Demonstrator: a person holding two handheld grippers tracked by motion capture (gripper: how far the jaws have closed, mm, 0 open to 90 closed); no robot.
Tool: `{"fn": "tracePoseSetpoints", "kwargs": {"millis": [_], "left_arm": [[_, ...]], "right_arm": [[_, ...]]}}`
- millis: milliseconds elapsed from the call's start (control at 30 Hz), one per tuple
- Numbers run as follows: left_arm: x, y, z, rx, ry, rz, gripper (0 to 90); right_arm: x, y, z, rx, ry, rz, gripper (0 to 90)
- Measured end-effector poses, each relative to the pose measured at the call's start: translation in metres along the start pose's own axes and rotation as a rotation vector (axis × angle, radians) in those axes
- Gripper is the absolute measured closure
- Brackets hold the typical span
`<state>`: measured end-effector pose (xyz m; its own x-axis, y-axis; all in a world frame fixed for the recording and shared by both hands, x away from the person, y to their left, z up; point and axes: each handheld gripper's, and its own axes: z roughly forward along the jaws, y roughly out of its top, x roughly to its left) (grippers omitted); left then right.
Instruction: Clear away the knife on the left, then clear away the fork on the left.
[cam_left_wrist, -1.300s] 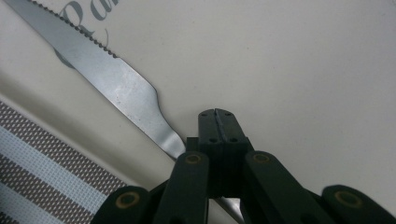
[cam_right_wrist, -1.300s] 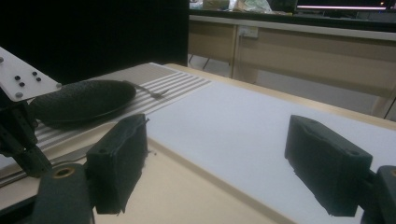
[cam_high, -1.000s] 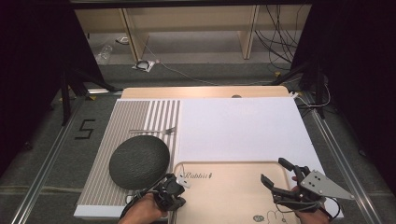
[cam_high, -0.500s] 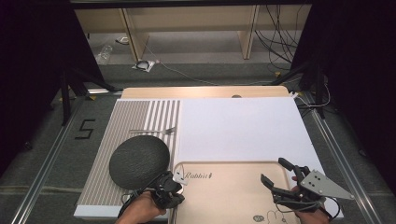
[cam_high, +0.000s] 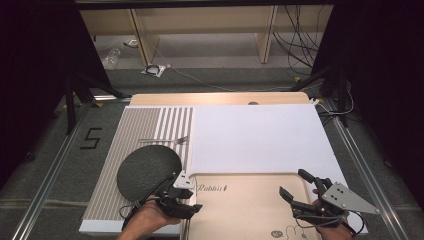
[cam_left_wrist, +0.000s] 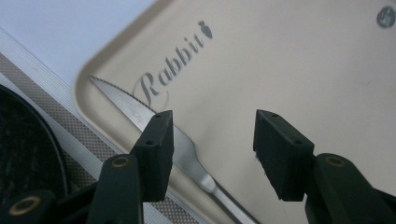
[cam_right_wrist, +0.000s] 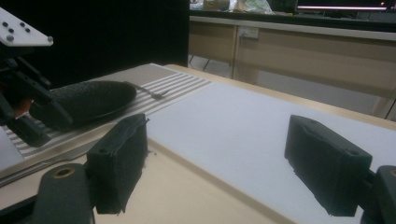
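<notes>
A steel knife (cam_left_wrist: 140, 112) with a serrated blade lies on the tan tray (cam_left_wrist: 280, 70) along its left rim, near the word "Rabbit". My left gripper (cam_left_wrist: 210, 154) hovers open just above the knife, whose neck passes beside the left jaw. Nothing is between the jaws. In the high view the left gripper (cam_high: 192, 206) is at the tray's (cam_high: 245, 210) near left corner. My right gripper (cam_high: 296, 184) is open and empty over the tray's right side. The right gripper view shows the right gripper (cam_right_wrist: 215, 163) with its jaws spread wide.
A dark round plate (cam_high: 149, 170) sits on the striped placemat (cam_high: 145, 125) left of the tray, and a fork (cam_high: 162, 140) lies just behind it. A white mat (cam_high: 255, 135) covers the table beyond the tray. Floor and cables lie past the far edge.
</notes>
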<state>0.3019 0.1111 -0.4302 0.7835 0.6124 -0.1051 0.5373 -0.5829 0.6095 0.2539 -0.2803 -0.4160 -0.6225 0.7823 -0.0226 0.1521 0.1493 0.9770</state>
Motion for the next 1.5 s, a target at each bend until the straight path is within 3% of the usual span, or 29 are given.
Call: {"fn": "tracePoseSetpoints", "kwargs": {"millis": [167, 367, 800, 1200, 1500], "left_arm": [[0.009, 0.004, -0.010, -0.048, 0.030, -0.031, 33.2], [0.016, 0.005, -0.018, -0.084, 0.058, -0.050, 25.9], [0.036, 0.002, -0.033, -0.145, 0.111, -0.106, 22.7], [0.060, -0.006, -0.044, -0.160, 0.179, -0.153, 23.4], [0.075, -0.005, -0.048, -0.168, 0.204, -0.176, 22.8]], "right_arm": [[-0.001, -0.001, 0.000, -0.004, 0.001, 0.002, 22.3], [-0.001, -0.001, 0.000, -0.005, 0.004, 0.004, 22.3], [0.000, 0.000, -0.001, -0.004, 0.006, 0.004, 22.2], [0.000, 0.000, 0.000, 0.000, 0.004, 0.004, 22.2], [-0.001, 0.000, -0.001, -0.001, 0.003, 0.009, 22.2]]}}
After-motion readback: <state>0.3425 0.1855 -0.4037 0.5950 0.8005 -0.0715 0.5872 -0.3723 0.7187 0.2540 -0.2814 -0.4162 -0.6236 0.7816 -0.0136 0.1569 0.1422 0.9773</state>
